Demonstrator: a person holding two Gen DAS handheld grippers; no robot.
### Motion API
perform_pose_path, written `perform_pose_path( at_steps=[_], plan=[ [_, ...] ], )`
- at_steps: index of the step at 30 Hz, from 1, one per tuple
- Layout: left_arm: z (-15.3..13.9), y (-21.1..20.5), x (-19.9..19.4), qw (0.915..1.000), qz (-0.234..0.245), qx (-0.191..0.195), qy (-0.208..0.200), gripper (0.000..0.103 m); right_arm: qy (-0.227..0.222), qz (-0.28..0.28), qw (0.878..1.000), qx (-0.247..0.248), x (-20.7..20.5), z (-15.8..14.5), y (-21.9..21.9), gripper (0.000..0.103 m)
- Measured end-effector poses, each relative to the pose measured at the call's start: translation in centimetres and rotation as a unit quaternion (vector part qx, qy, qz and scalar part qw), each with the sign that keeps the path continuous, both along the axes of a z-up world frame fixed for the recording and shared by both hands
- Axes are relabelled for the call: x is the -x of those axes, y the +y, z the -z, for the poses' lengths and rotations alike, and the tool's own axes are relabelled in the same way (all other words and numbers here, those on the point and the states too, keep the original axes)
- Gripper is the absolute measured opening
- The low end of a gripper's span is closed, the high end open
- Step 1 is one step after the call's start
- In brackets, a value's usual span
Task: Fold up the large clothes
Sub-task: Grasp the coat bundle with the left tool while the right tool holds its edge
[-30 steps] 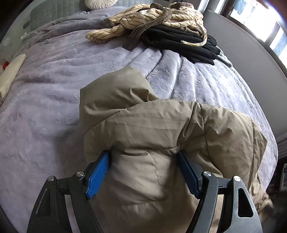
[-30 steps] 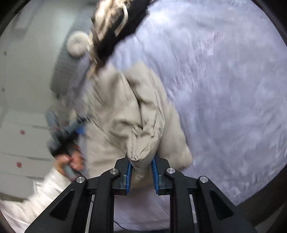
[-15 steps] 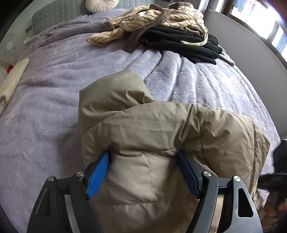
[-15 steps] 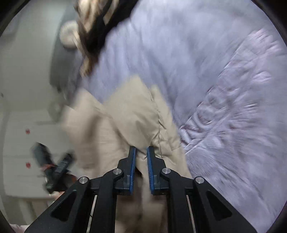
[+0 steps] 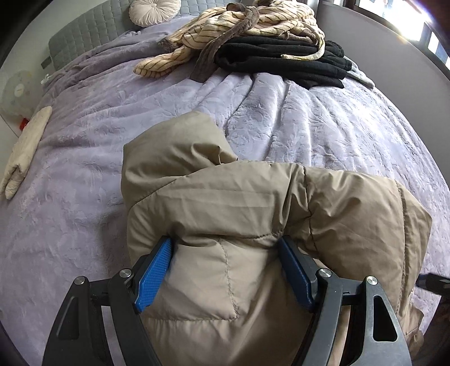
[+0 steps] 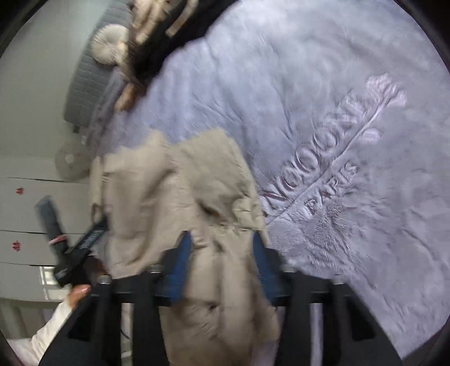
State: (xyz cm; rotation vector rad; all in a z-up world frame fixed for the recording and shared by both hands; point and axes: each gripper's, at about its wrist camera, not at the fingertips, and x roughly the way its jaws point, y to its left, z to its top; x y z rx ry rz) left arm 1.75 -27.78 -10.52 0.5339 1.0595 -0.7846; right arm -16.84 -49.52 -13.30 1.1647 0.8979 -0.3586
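Note:
A beige padded jacket [image 5: 225, 202] lies bunched on the lilac bedspread [image 5: 84, 140]. My left gripper [image 5: 225, 242] is shut on a thick fold at its near end, with both blue pads pressed into the padding. In the right wrist view the jacket [image 6: 168, 197] runs from the frame's bottom towards the headboard. My right gripper [image 6: 222, 239] has its jaws opening, and loose jacket cloth lies between them without being pinched. That view is blurred. The left gripper [image 6: 84, 242] and the hand [image 6: 80, 292] holding it show at the jacket's left side.
A striped cream robe [image 5: 253, 25] and black clothes [image 5: 281, 56] are piled at the far end of the bed, near a round cushion [image 5: 153, 11] and the grey headboard [image 5: 84, 36]. A cream cloth [image 5: 25, 146] lies at the left edge. Embossed lettering [image 6: 323, 169] marks the spread.
My right gripper's jaws have gone from a tight pinch on a jacket fold to standing apart, and it has shifted across the bed. My left gripper keeps its hold.

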Motion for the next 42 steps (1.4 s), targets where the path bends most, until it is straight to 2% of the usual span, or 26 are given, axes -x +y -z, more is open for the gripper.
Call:
perform_pose_path(
  at_steps=[1,2,3,4,5,6,8,11,12,15,18,22,24,28,29,32,37,38,39,40,42],
  plan=[
    [0.0,0.0,0.0,1.0000,0.001,0.000,-0.001,0.076,-0.015,-0.007,1.000,0.005,-0.2,-0.9,0.4,0.051],
    [0.0,0.0,0.0,1.0000,0.001,-0.001,-0.001,0.076,-0.023,-0.019,0.999,0.012,-0.6,-1.6,0.9,0.046],
    [0.0,0.0,0.0,1.0000,0.001,-0.001,-0.001,0.076,-0.023,-0.029,0.999,0.018,-1.0,-2.0,1.3,0.036],
    [-0.1,0.1,0.0,1.0000,0.000,-0.001,-0.001,0.076,-0.007,-0.056,0.998,0.037,-2.1,-2.4,2.3,0.030],
    [-0.1,0.0,0.0,1.0000,0.000,-0.001,-0.001,0.076,0.019,-0.077,0.995,0.058,-3.0,-2.3,3.1,0.020],
    [-0.1,0.0,0.0,1.0000,0.001,-0.002,-0.001,0.076,0.051,-0.095,0.991,0.083,-3.5,-2.2,3.9,0.016],
    [-0.1,0.1,0.0,1.0000,0.002,-0.002,0.001,0.076,0.112,-0.121,0.979,0.122,-4.8,-0.5,5.2,0.014],
    [-0.3,0.2,0.2,1.0000,0.006,0.002,0.003,0.077,0.158,-0.123,0.970,0.137,-4.7,1.9,5.4,0.014],
    [-0.5,0.3,0.3,1.0000,0.008,0.004,0.004,0.077,0.166,-0.115,0.971,0.130,-4.5,2.9,5.1,0.013],
    [-1.4,1.1,0.0,0.9997,0.011,0.011,0.016,0.077,0.180,-0.091,0.974,0.103,-4.0,4.9,3.9,0.000],
    [-2.4,2.6,-0.5,0.9991,0.010,0.023,0.035,0.077,0.182,-0.075,0.977,0.083,-3.5,5.8,3.4,0.000],
    [-3.0,5.7,-1.4,0.9944,0.008,0.050,0.092,0.077,0.185,-0.082,0.975,0.093,-3.2,5.8,3.4,0.000],
    [-2.6,7.1,-1.6,0.9908,0.006,0.051,0.125,0.077,0.180,-0.074,0.977,0.088,-2.9,5.7,3.2,0.000],
    [-1.8,9.3,-1.5,0.9884,0.000,0.036,0.147,0.077,0.166,-0.058,0.982,0.070,-3.1,5.1,3.9,0.000],
    [-1.7,9.8,-1.5,0.9874,-0.002,0.035,0.154,0.086,0.163,-0.054,0.983,0.066,-2.5,4.6,4.0,0.000],
    [-1.7,11.0,-1.5,0.9836,0.002,0.052,0.173,0.100,0.165,-0.043,0.983,0.068,-1.7,3.2,4.4,0.003],
    [-0.4,12.7,-2.2,0.9711,0.006,0.063,0.230,0.101,0.167,-0.021,0.983,0.076,-0.5,1.3,5.9,0.005],
    [-0.1,13.1,-2.4,0.9682,0.004,0.065,0.242,0.101,0.169,-0.016,0.982,0.081,-0.4,0.8,6.3,0.011],
    [0.1,13.4,-2.6,0.9653,0.002,0.067,0.252,0.101,0.169,-0.010,0.982,0.086,-0.2,0.3,6.5,0.022],
    [0.3,13.6,-2.8,0.9629,0.001,0.068,0.261,0.101,0.171,-0.005,0.981,0.091,-0.1,-0.2,6.8,0.027],
    [0.6,14.0,-2.9,0.9607,0.005,0.067,0.269,0.101,0.181,0.009,0.977,0.108,0.1,-1.1,7.3,0.048]
  ],
)
